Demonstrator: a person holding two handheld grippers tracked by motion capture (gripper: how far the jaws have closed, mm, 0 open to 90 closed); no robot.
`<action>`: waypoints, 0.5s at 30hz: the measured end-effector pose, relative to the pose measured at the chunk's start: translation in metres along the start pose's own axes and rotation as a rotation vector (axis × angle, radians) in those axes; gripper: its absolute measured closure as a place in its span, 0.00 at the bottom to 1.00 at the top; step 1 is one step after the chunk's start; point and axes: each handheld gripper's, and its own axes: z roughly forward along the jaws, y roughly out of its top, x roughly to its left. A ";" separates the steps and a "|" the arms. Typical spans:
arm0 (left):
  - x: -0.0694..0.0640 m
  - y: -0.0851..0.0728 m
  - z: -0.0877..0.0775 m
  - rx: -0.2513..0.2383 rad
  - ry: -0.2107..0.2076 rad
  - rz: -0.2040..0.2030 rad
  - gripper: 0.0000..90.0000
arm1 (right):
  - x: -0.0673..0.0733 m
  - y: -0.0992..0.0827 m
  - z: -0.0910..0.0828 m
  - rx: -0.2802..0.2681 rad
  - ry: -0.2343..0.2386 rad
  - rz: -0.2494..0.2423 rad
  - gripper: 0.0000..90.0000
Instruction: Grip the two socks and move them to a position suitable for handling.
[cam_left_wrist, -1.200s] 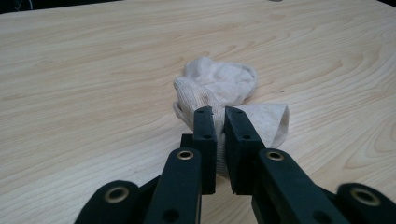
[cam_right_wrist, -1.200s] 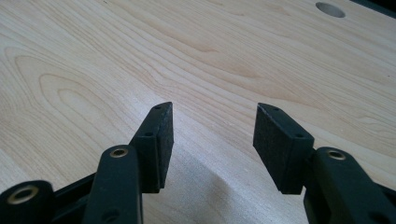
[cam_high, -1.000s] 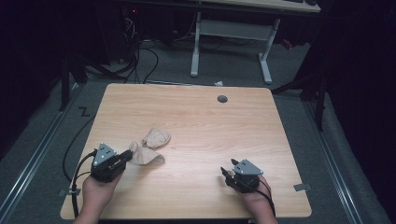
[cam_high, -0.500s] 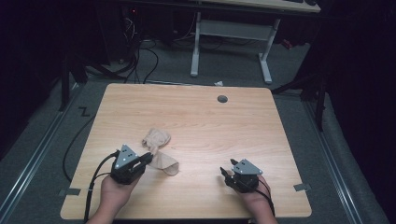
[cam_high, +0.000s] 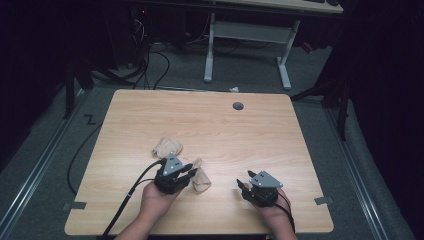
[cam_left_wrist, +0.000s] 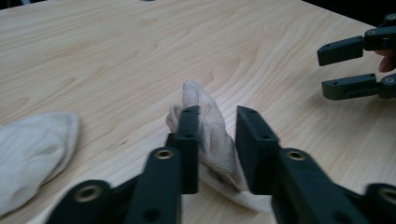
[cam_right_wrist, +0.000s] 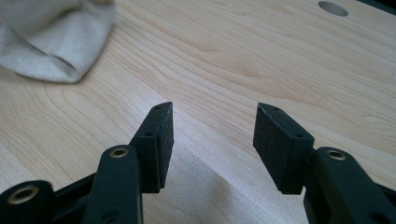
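Sock (cam_left_wrist: 212, 140) between just-opened left gripper (cam_left_wrist: 217, 142) jaws, second sock (cam_high: 166, 147) beside.

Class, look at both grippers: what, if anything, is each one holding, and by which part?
Nothing is gripped. The left gripper has just been opening; the sock lies loose between its jaws. The right gripper is open over bare table.

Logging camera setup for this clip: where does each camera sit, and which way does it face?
High view: above the person's side, looking forward and down on the table; both forearms, left gripper and right gripper show.
Left gripper view: along its jaws at the near sock, between them.
Right gripper view: along open jaws across bare wood.
Shared: the left gripper view also shows the right gripper.
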 end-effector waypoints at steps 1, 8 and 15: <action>-0.004 0.001 0.004 0.007 -0.003 0.013 0.76 | 0.000 0.000 0.000 0.001 0.000 0.000 0.53; -0.011 0.007 0.009 -0.016 -0.051 0.002 0.67 | 0.000 -0.001 0.000 0.000 0.005 0.002 0.53; -0.019 0.010 0.016 -0.008 -0.086 0.010 0.66 | 0.002 0.001 0.000 -0.001 0.007 -0.002 0.53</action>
